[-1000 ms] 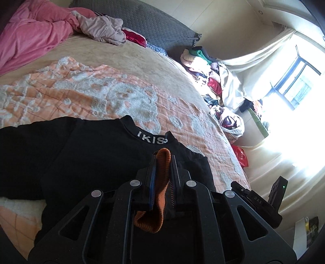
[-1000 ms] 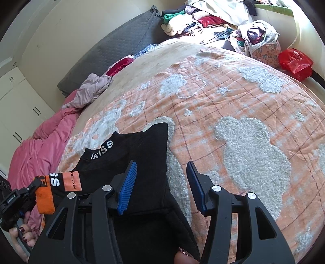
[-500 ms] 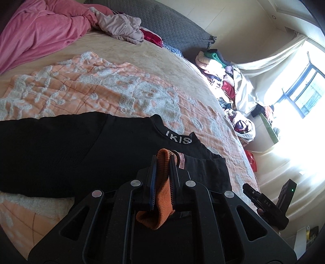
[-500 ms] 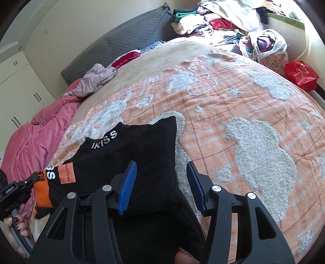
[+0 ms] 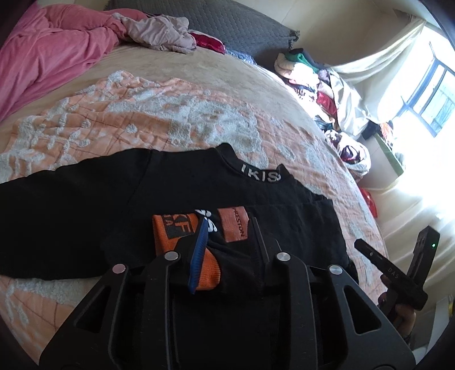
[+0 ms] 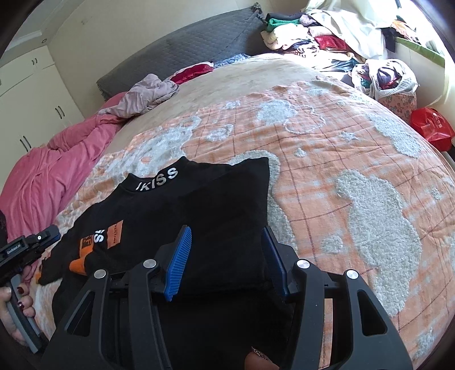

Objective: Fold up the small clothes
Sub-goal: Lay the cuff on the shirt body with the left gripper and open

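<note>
A black top (image 5: 85, 210) with an "IKISS" collar (image 5: 260, 174) lies on the orange and white bedspread (image 5: 159, 113). Its orange cuff (image 5: 176, 233) lies folded onto the body of the top. My left gripper (image 5: 227, 236) is open over the cuff, which lies loose between the fingers. My right gripper (image 6: 227, 244) is open and empty, low over the right side of the black top (image 6: 204, 216); the collar (image 6: 157, 179) and the orange cuff (image 6: 85, 247) show to its left. The left gripper's side shows at the far left of the right wrist view (image 6: 28, 244).
A pink duvet (image 5: 51, 51) and a loose mauve garment (image 5: 159, 28) lie at the head of the bed by a grey pillow (image 5: 236, 25). A heap of clothes (image 6: 321, 37), a full bag (image 6: 389, 79) and a red bag (image 6: 432, 128) stand beyond the bed's far side.
My left gripper has opened and let go of the orange cuff, which now lies flat on the black top. The right gripper has stayed open over the top.
</note>
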A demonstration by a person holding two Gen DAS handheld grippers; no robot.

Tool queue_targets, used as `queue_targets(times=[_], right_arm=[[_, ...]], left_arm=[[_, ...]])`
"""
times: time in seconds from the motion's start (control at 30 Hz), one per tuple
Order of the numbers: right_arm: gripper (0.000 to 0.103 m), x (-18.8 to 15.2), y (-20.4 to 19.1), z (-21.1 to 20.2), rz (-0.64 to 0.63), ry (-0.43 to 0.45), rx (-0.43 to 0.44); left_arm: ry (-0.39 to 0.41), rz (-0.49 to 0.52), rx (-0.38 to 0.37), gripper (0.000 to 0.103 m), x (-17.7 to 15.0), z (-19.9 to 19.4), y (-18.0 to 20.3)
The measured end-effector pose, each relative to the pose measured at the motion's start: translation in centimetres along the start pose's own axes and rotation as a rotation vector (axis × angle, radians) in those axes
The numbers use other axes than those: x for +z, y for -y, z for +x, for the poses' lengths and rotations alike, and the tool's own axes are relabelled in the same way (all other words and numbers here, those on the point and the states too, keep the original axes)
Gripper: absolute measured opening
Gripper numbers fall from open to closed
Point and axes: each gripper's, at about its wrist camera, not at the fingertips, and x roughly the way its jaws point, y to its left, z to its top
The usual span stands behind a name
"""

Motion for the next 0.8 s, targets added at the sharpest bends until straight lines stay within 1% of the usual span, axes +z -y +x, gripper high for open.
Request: queue_targets(times=[0.07,0.2,0.27,0.33,0.5,0.6,0.7,0.8], right_arm=[[0.05,-0.3,-1.0,0.2,-0.047,-0.011,0.012],[0.05,-0.8,-2.7,0.7,-0.115,-0.032,0.03],[0.05,-1.1,-3.2,1.2,-0.134,-0.051,0.027],[0.05,-1.5,-3.3,1.7,-0.142,-0.078,0.019],[0.05,-2.4,-2.1,3.3,-0.116,-0.166,-0.069],[0.05,-2.6,-1.3,3.7,-0.066,-0.188,-0.049],[0.05,-2.7,-1.2,3.6,-0.055,-0.187,-0.043],[0.056,-2.7,-1.4,3.4,-0.059,-0.183,-0.031]], left_arm=[[-0.04,0.044,0.024,0.024,-0.6,1.3,0.6],[-0.127,0.12,0.089,0.032,-1.8,4.0,0.9],[-0.166,0.134,0.105,0.035,-2.4,4.9,0.5],[-0.188,0.138,0.105,0.038,-2.8,5.5,0.2],[-0.181,0.144,0.086,0.038,-3.4,5.2,-0.3],[-0.177,0.157,0.084,0.038,-3.6,5.1,-0.3],[-0.169,0.16,0.078,0.038,-3.7,5.0,-0.3],[-0.161,0.157,0.075,0.038,-3.9,4.8,-0.4]])
